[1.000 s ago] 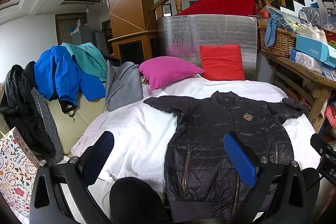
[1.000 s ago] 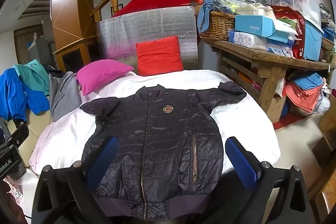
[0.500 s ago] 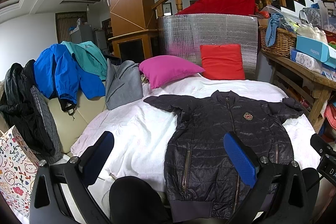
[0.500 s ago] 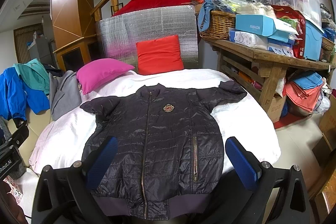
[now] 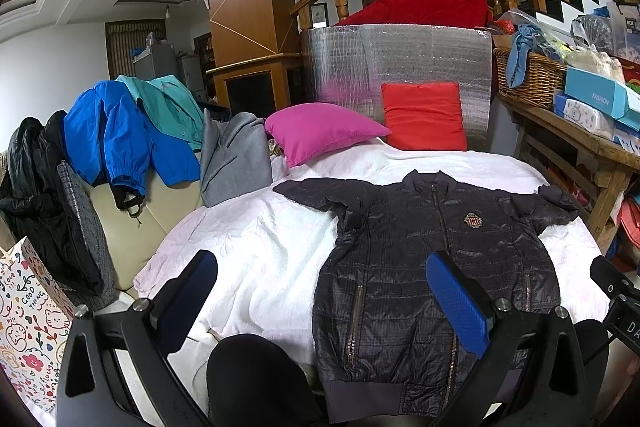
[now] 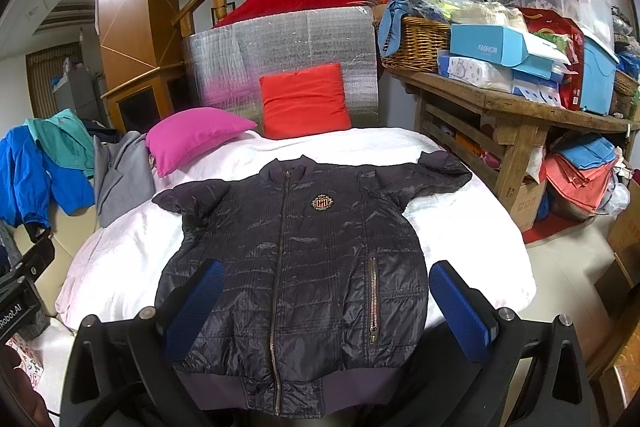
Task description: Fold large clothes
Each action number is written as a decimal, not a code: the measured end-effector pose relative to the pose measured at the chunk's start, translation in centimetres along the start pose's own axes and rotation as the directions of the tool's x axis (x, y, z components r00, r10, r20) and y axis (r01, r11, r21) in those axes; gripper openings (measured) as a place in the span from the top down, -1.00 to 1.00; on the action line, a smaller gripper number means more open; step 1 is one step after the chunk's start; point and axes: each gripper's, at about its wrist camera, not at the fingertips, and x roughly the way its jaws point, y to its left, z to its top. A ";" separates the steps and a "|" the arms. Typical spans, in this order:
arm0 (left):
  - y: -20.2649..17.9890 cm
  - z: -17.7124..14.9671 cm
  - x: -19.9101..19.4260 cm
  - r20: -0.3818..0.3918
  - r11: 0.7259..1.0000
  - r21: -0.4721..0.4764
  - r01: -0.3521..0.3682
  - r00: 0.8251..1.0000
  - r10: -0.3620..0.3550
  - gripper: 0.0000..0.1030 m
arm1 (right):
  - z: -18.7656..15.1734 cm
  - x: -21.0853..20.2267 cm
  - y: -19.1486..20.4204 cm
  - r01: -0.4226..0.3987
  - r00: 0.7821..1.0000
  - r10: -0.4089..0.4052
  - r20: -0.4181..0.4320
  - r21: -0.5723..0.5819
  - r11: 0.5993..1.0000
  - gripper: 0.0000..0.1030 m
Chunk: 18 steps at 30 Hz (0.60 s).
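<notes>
A dark quilted zip jacket (image 5: 432, 267) (image 6: 304, 267) lies flat, front up, on a white-covered round bed (image 5: 256, 247) (image 6: 460, 227), sleeves spread sideways and hem toward me. My left gripper (image 5: 322, 291) hangs open above the bed's near edge, left of the jacket's middle, its right pad over the jacket body. Over the hem area my right gripper (image 6: 326, 299) is open too, jaws spanning most of the jacket's width. Neither holds anything.
A pink pillow (image 5: 320, 131) and a red pillow (image 5: 424, 117) sit at the bed's far side. Blue, teal, grey and black clothes (image 5: 132, 135) drape over a cream sofa on the left. A cluttered wooden table (image 6: 516, 107) stands right. A patterned bag (image 5: 28, 323) is near left.
</notes>
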 end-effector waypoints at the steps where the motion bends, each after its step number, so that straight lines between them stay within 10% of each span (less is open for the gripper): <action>1: 0.0 0.0 0.0 0.001 1.000 0.003 -0.002 1.000 0.002 -1.00 | 0.0 0.0 0.0 0.000 1.000 0.000 0.000 0.001 1.000 -1.00; 18: -1.7 0.2 6.8 -0.116 0.999 0.024 0.044 0.992 -0.041 -1.00 | 1.8 4.5 -2.3 0.011 1.000 -0.010 -0.023 0.022 1.000 -1.00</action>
